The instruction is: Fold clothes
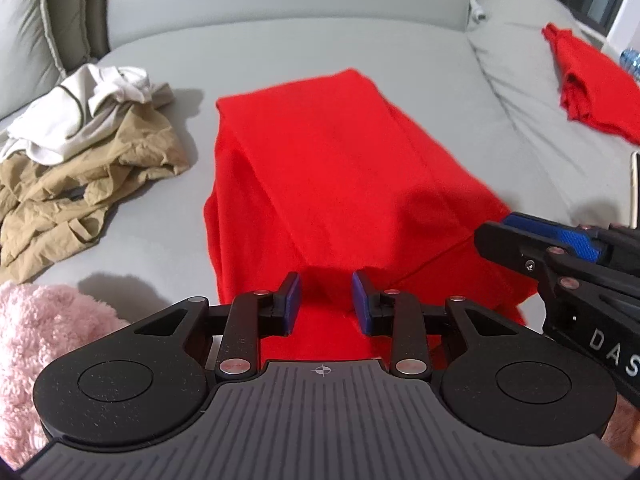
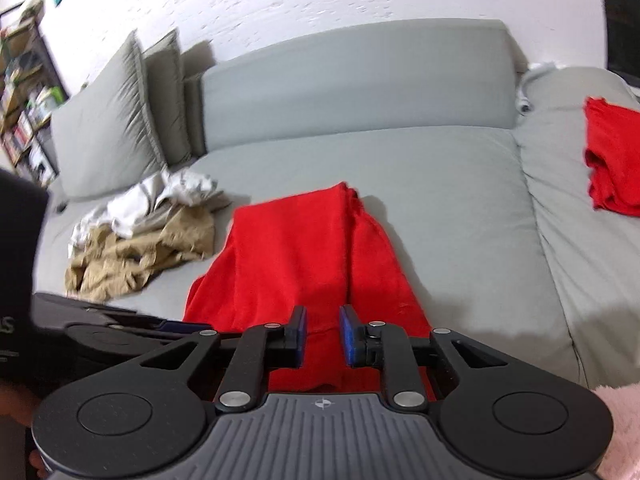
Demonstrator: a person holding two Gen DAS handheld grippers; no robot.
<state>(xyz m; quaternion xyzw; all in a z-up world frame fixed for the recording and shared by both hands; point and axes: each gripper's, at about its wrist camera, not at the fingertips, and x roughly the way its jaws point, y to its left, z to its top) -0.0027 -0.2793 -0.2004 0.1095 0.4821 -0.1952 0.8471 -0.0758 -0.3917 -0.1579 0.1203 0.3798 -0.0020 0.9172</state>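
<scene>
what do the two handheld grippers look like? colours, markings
Both match: the left gripper and right gripper have black linkage arms with silver pivot pins, blue textured pads on black fingers, two round black discs, and a grey ribbed plate bearing a small crosshair mark. The right one's side shows white letters "DAS". No cables visible.

Your red garment (image 1: 320,168) lies folded lengthwise into a long strip on the grey sofa (image 1: 304,40). Left of it sits a crumpled tan and white heap (image 1: 80,152). A second red piece (image 1: 592,80) lies bunched well to its right.

The red garment's (image 1: 320,168) near hem is hidden behind the left claw (image 1: 326,300); the shelf (image 2: 24,92) is blurred.
</scene>
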